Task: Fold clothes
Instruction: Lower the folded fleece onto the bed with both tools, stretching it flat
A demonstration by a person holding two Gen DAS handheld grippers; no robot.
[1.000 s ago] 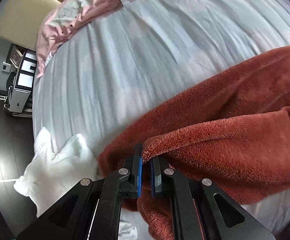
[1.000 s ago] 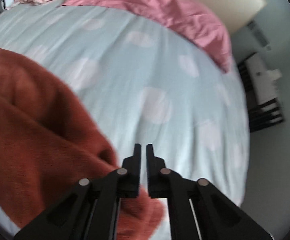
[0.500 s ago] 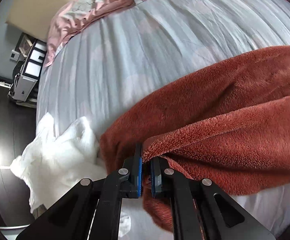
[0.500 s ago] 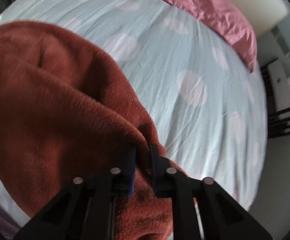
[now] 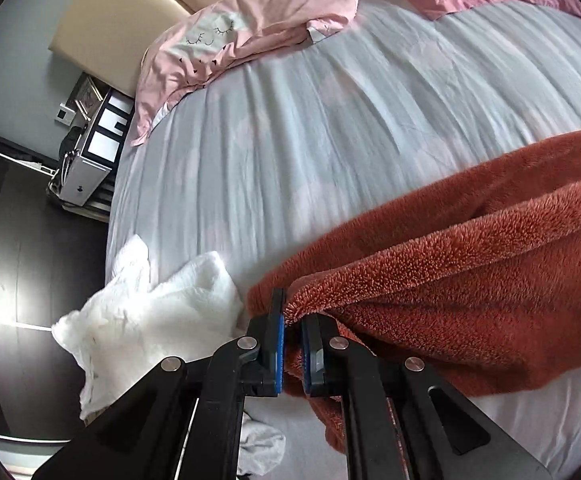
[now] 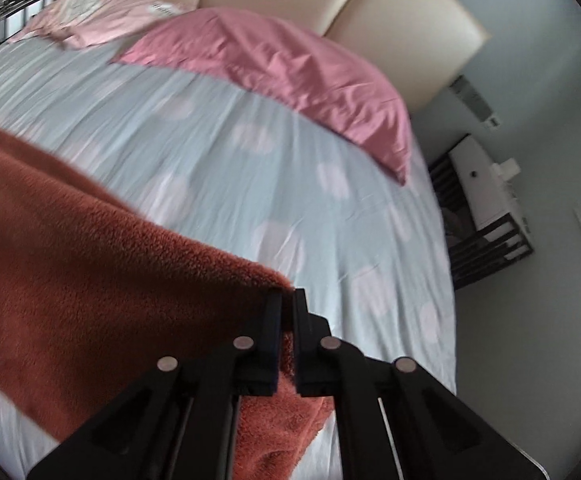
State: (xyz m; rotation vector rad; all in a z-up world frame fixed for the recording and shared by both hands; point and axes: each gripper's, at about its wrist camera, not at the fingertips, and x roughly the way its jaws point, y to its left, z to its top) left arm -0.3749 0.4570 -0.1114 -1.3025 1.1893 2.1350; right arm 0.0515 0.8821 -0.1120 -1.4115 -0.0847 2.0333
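2 grippers pinch rust fleece (image 5: 470,280) | pillowcase (image 5: 250,24) txt unreadable

Left gripper (image 5: 292,316) at lower centre of its frame, jaws nearly closed, pinching edge of rust fleece garment (image 5: 470,280). Right gripper (image 6: 287,308) at lower centre of its frame, jaws nearly closed, clamping fleece corner.
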